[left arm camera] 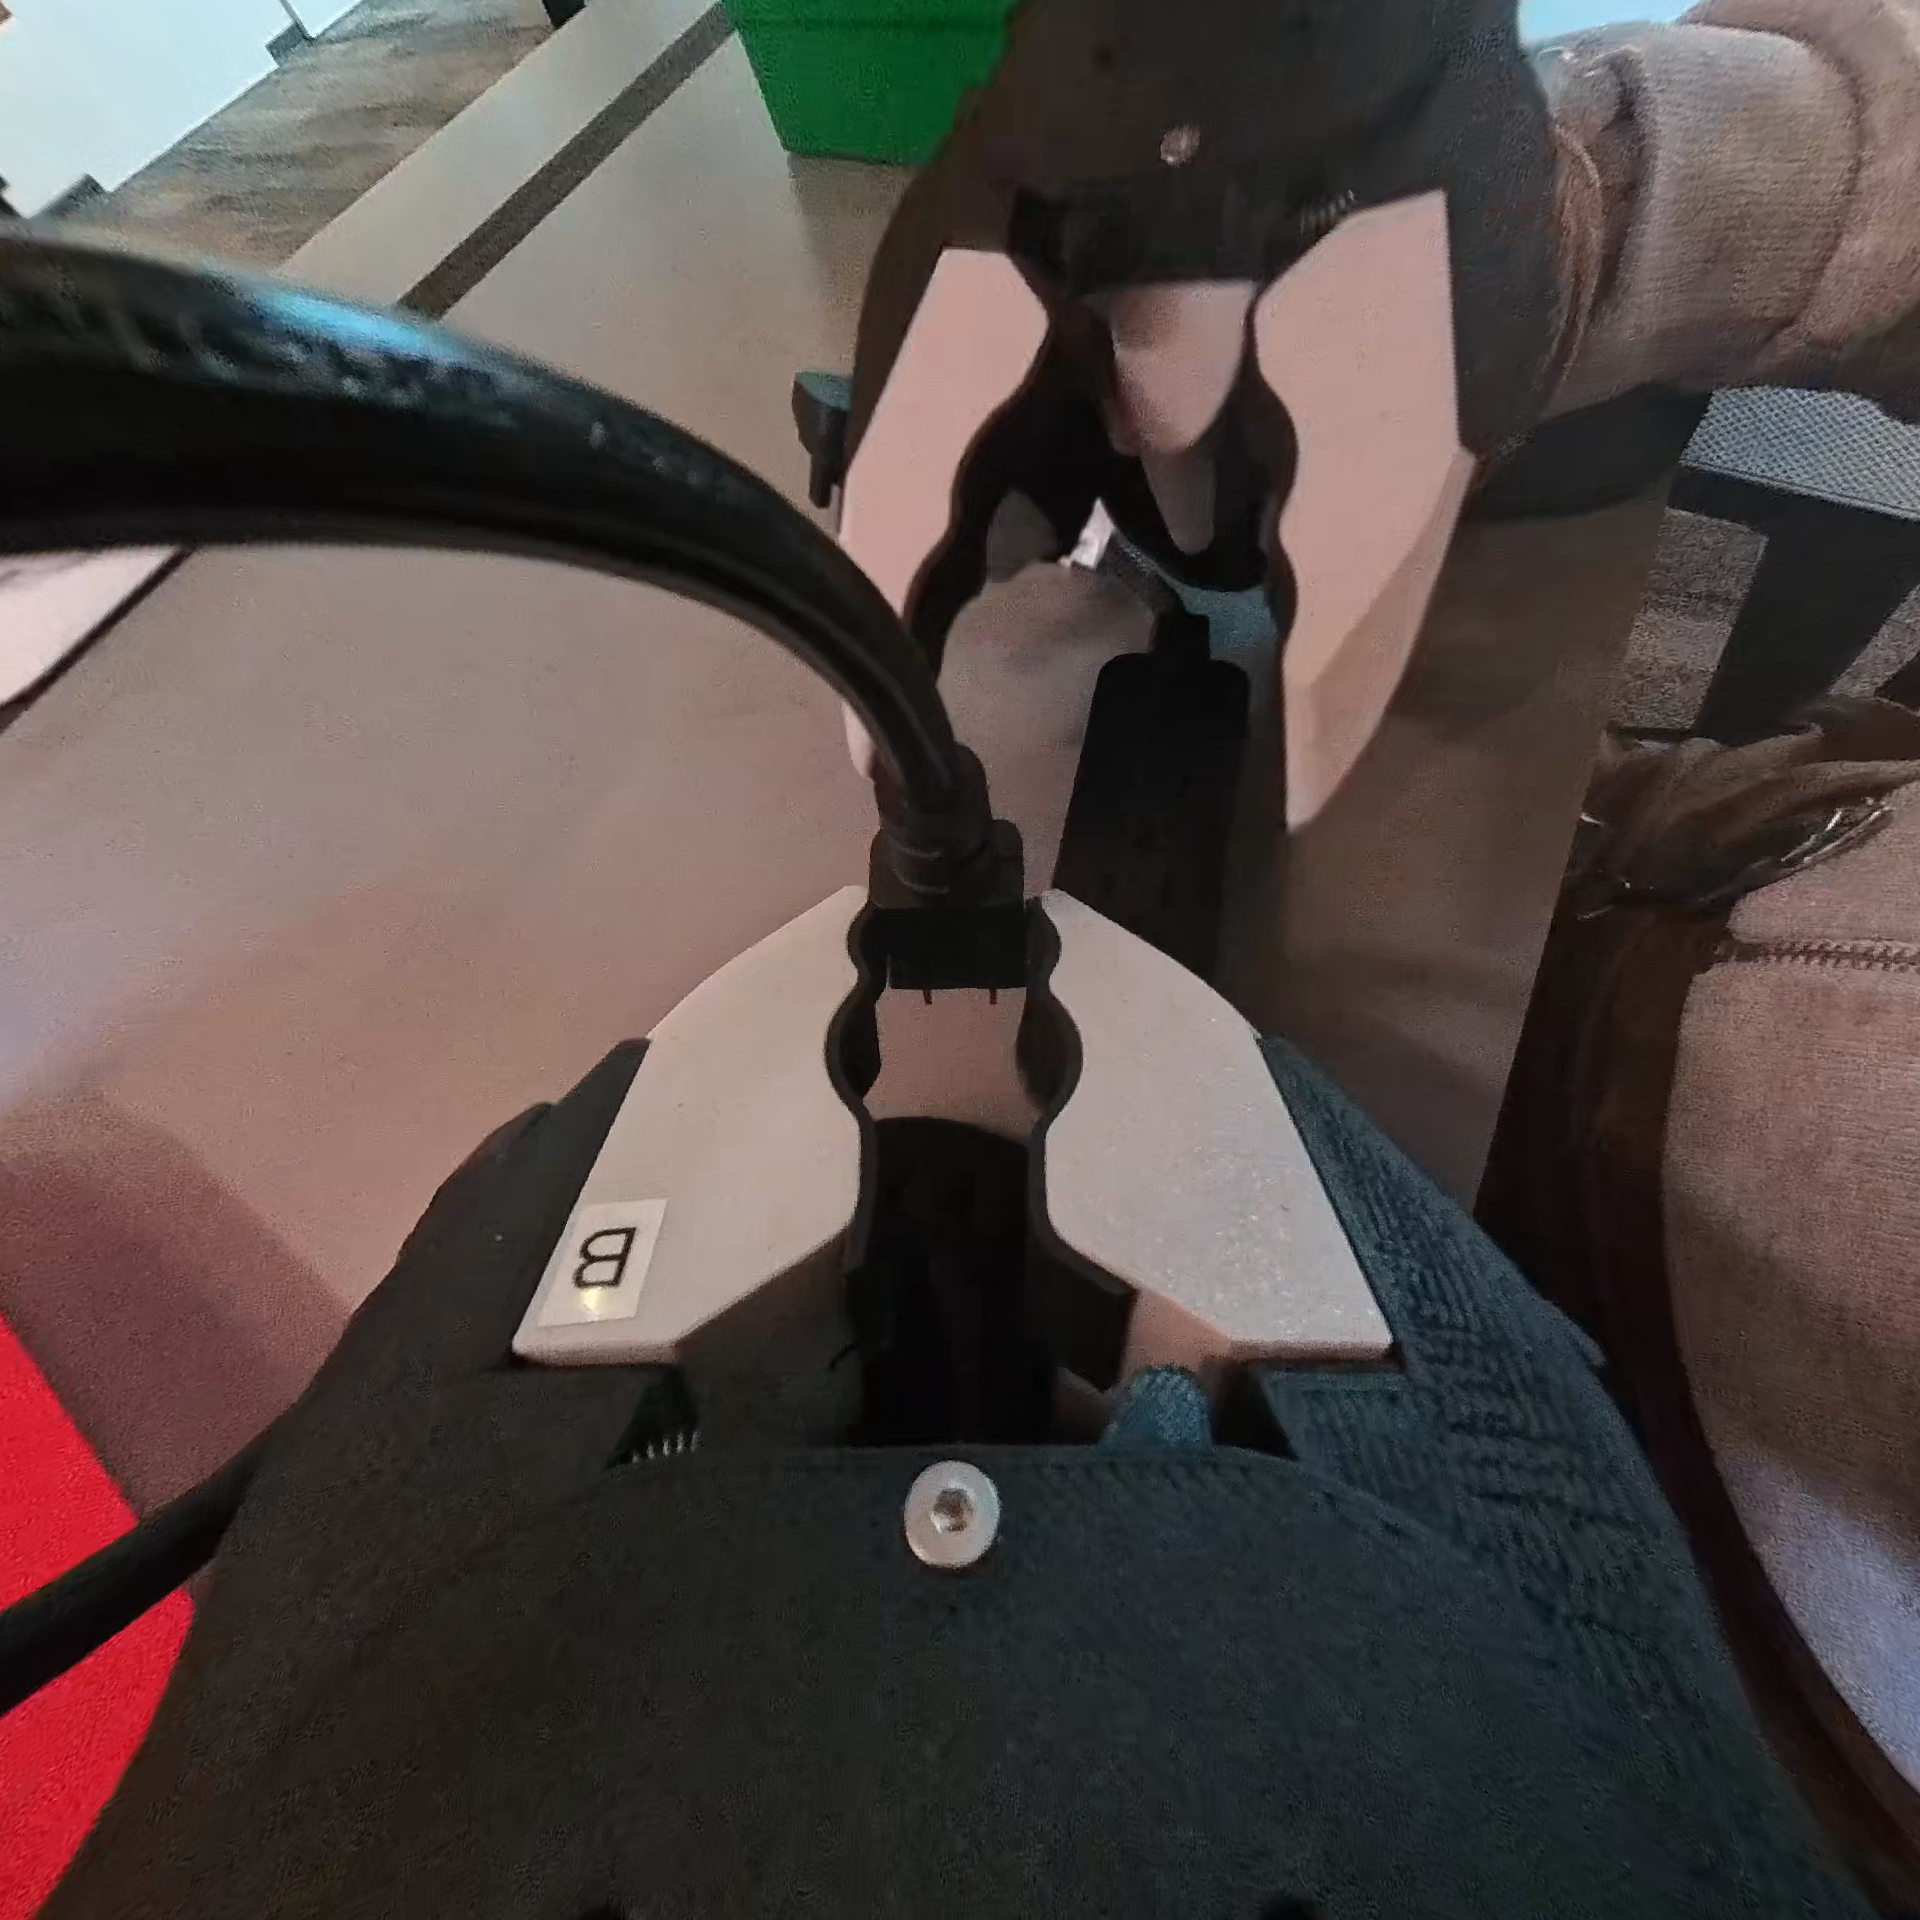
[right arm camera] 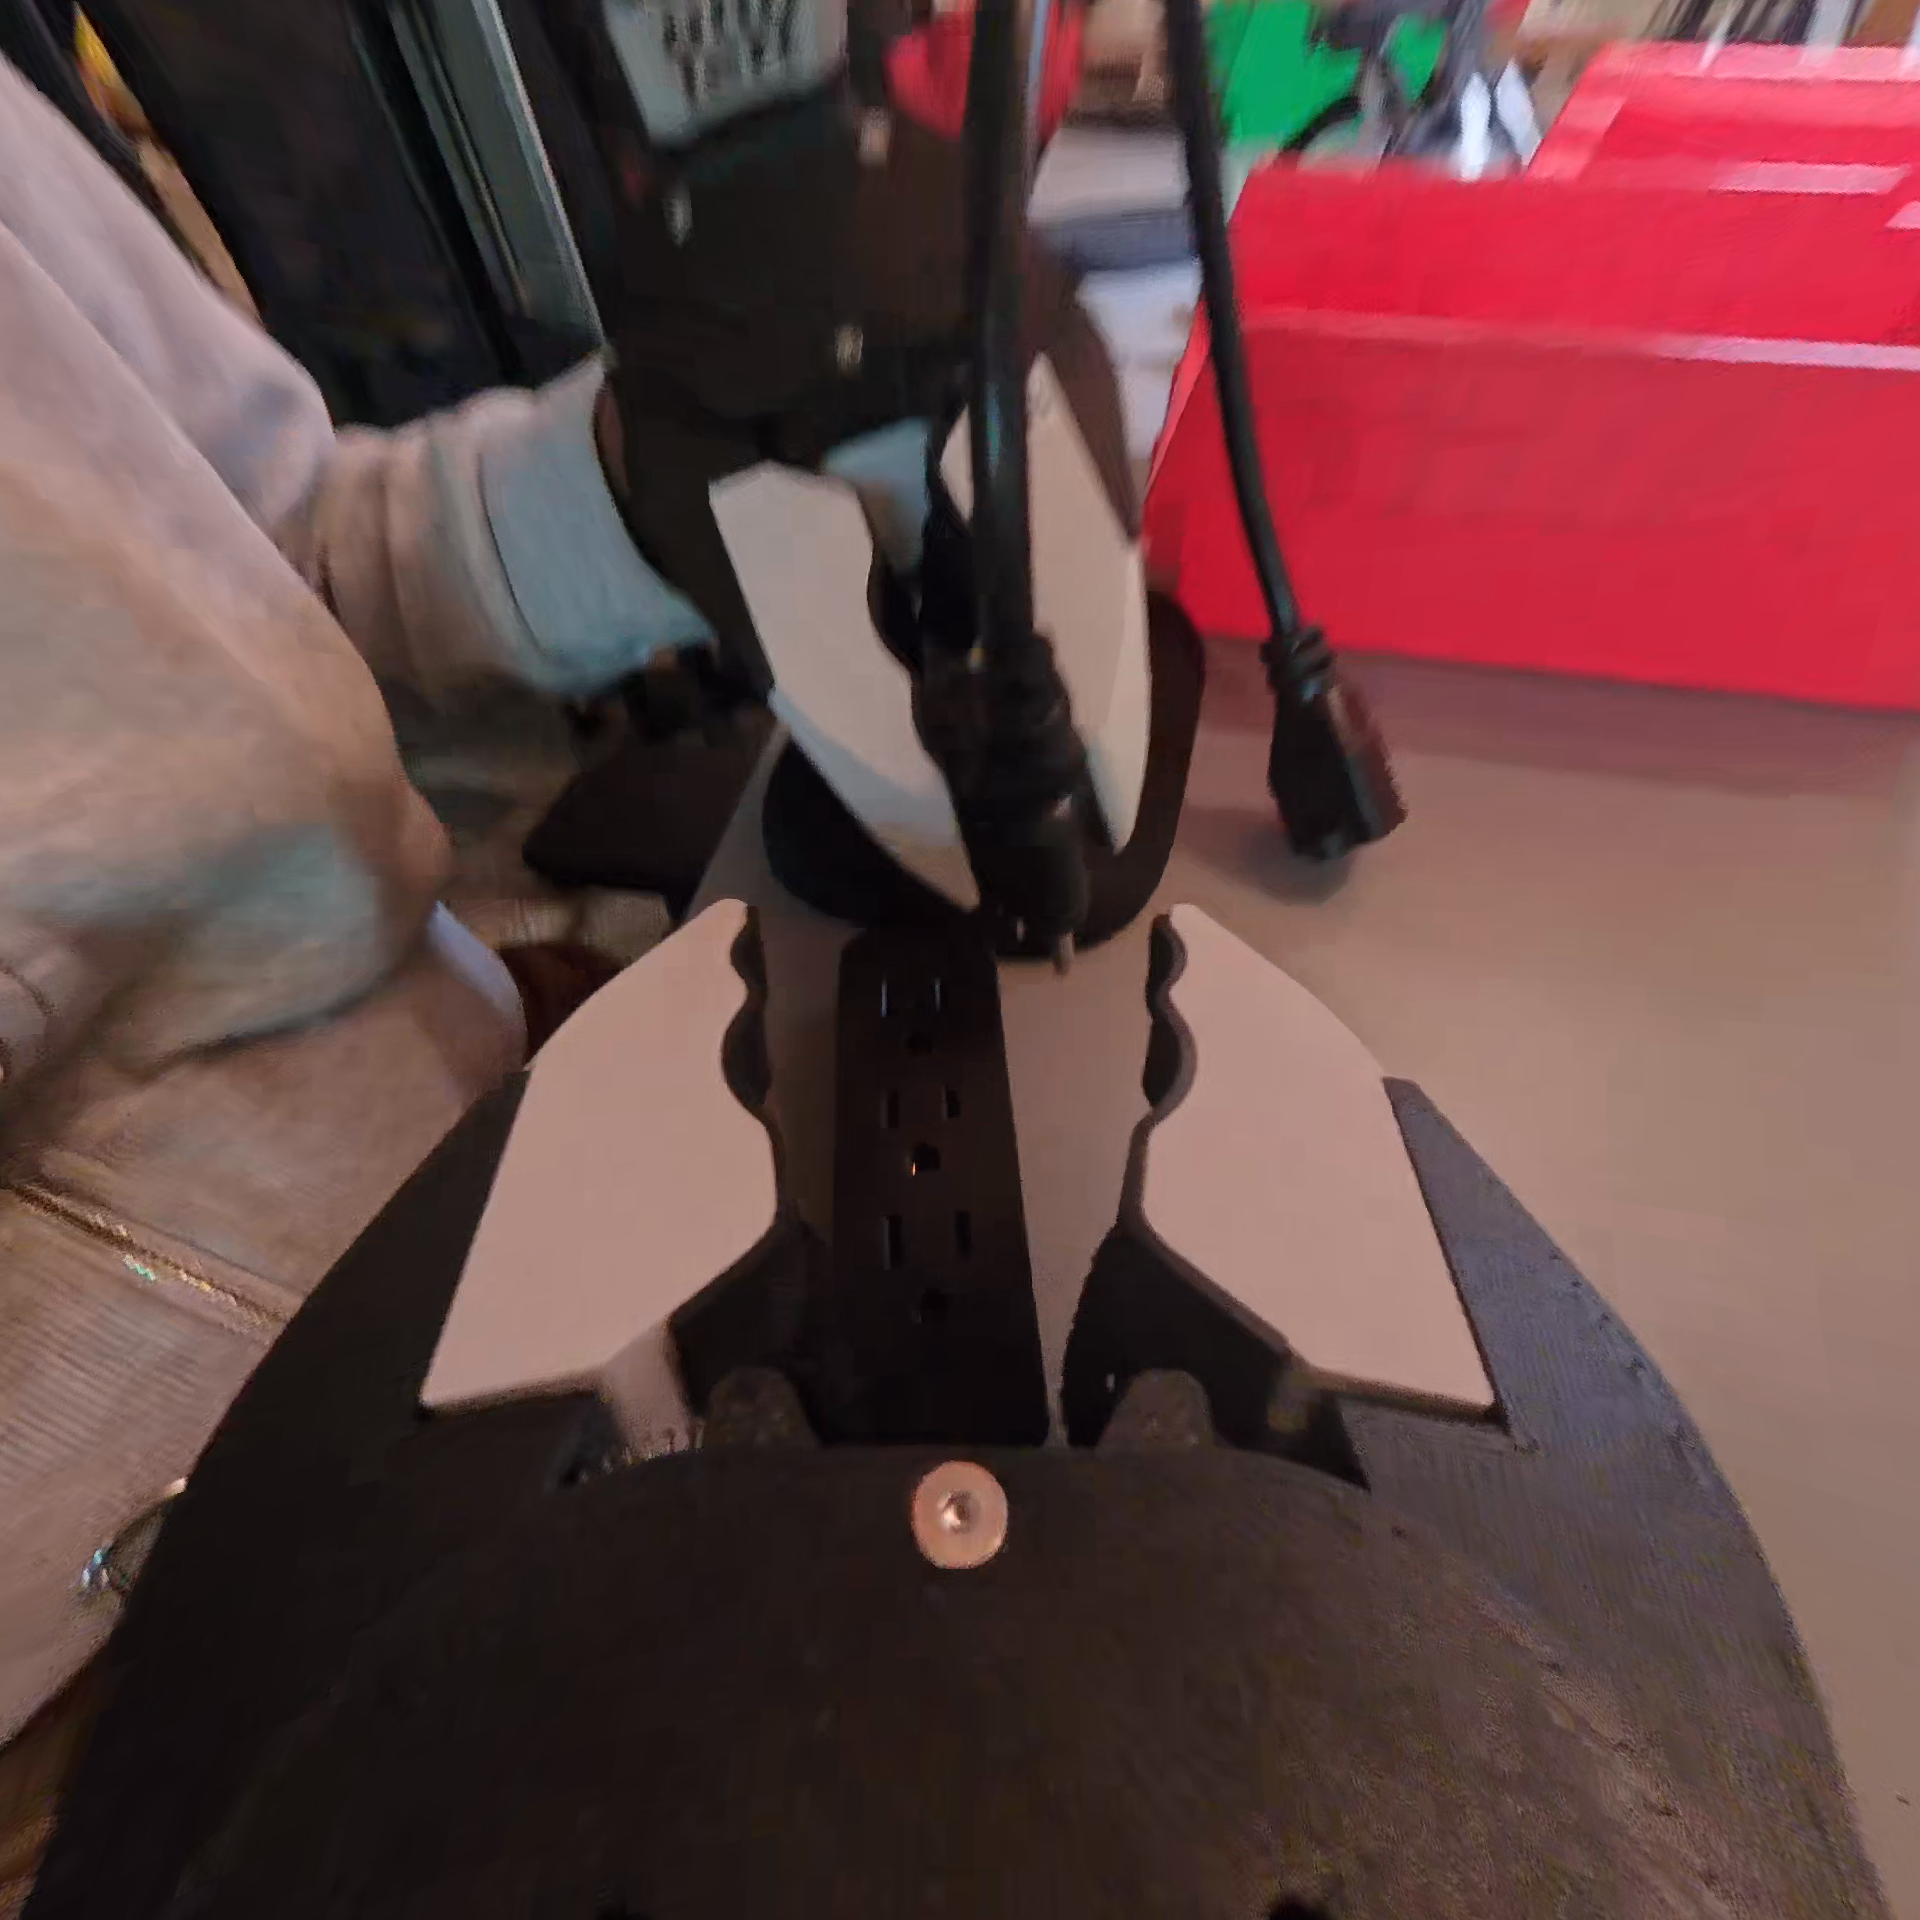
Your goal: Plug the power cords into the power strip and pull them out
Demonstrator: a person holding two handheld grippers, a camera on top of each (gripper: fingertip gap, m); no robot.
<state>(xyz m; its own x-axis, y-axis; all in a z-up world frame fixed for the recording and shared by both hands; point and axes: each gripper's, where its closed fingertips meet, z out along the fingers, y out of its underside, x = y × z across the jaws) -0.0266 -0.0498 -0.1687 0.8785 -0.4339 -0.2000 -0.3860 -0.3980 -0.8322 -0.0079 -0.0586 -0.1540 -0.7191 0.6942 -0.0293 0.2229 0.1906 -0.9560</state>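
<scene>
The left wrist view looks forward and down along its own fingers, very close over the long black power strip [left arm camera: 1148, 790] on the beige tabletop [left arm camera: 468, 831], facing the other gripper beyond the strip's far end. The right wrist view looks the opposite way along that same power strip [right arm camera: 930, 1174], equally near, facing the red plastic bin [right arm camera: 1558, 468] beyond it. Both views share the strip, the tabletop [right arm camera: 1558, 1039] and each other's gripper.

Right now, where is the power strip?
In the right wrist view the power strip lies on the table between the open right tool fingers.
</scene>
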